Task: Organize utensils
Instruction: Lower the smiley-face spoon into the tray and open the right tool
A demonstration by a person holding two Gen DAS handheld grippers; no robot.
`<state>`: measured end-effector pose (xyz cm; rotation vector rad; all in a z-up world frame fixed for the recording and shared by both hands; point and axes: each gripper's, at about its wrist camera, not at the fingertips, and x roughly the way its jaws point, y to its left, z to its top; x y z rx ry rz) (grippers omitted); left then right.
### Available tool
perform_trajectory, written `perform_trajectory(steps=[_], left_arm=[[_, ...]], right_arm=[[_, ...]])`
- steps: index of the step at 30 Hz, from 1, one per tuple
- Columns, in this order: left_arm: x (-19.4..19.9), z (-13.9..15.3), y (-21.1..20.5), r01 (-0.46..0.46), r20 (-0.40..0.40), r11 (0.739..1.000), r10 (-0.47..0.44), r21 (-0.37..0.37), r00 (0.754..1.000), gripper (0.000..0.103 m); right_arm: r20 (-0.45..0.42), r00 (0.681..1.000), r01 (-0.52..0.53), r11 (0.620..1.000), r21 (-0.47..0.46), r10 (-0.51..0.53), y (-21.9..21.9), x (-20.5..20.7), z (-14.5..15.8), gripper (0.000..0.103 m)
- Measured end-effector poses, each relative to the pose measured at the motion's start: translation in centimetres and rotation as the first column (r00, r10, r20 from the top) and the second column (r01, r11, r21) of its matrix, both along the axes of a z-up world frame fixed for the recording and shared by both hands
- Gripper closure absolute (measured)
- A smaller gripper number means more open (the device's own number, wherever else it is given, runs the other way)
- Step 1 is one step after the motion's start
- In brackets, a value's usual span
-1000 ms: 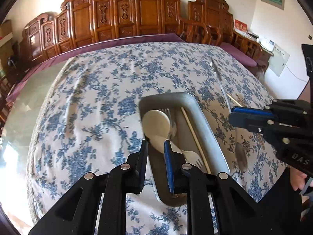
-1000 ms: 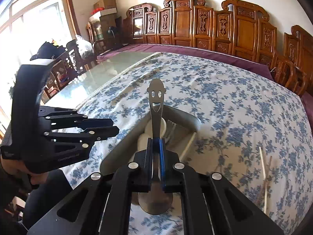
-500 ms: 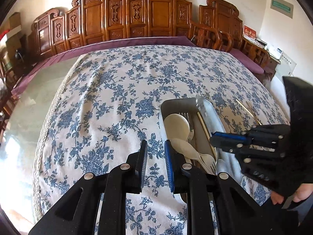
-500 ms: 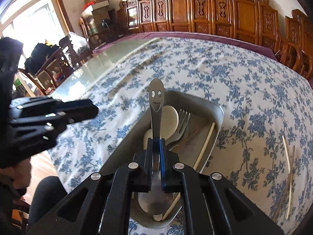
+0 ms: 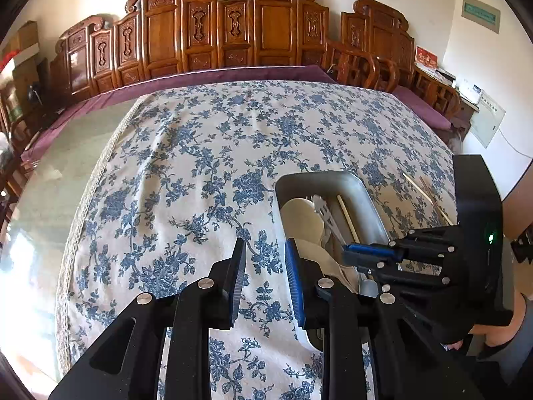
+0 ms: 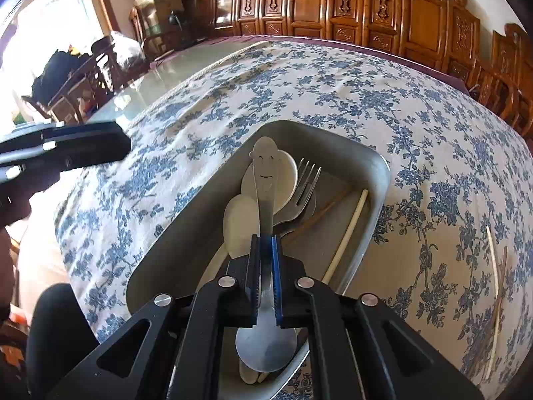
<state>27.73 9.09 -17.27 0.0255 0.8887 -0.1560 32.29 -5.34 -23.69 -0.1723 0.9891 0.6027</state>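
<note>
On the left, my left gripper (image 5: 265, 278) hangs over the flowered cloth (image 5: 206, 153) on the tabletop, just left of the metal tray (image 6: 373, 163). Its jaws stand spread a little, having just been opening, and I see only cloth between them; nothing is held there.

Moving right, the tray sits near the close edge of the tabletop. Inside it I see two cream plastic spoons (image 6: 241, 220), a metal fork (image 6: 304, 185), a brown chopstick (image 6: 328, 208) and a pale chopstick (image 6: 348, 230) lying along the right wall.

My right gripper (image 6: 265, 263) is over the near end of the tray, jaws pressed together on the handle of the metal spoon (image 6: 265, 183). The smiley-faced handle end sticks out beyond the jaws toward the far side, above the cream spoons, and the bowl hangs behind the jaws, low over the tray's near end. Whether the bowl touches the tray I cannot tell.

Farther right, two more chopsticks (image 6: 494, 273) lie on the cloth, well apart from the tray.
</note>
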Motion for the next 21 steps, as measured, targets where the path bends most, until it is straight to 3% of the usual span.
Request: perform_trajectory(steps=[12, 15, 17, 21], left_arm=[[-0.3, 0.3, -0.5, 0.012, 0.015, 1.000, -0.012, 0.015, 1.000, 0.073], [-0.6, 0.5, -1.0, 0.018, 0.021, 1.000, -0.018, 0.018, 1.000, 0.062], [-0.7, 0.6, -1.4, 0.023, 0.025, 0.999, -0.024, 0.023, 0.999, 0.042], [-1.2, 0.8, -2.9, 0.047, 0.038, 0.999, -0.048, 0.022, 0.998, 0.027]], right_arm=[[0.044, 0.999, 0.012, 1.000, 0.026, -0.014, -1.4, -0.3, 1.4, 0.094], [0.068, 0.997, 0.024, 0.998, 0.057, -0.028, -3.2, -0.8, 2.5, 0.094], [0.084, 0.995, 0.042, 0.997, 0.068, -0.047, -5.1, -1.2, 3.3, 0.094], [0.113, 0.990, 0.076, 0.995, 0.062, -0.083, -9.5, -2.2, 4.4, 0.094]])
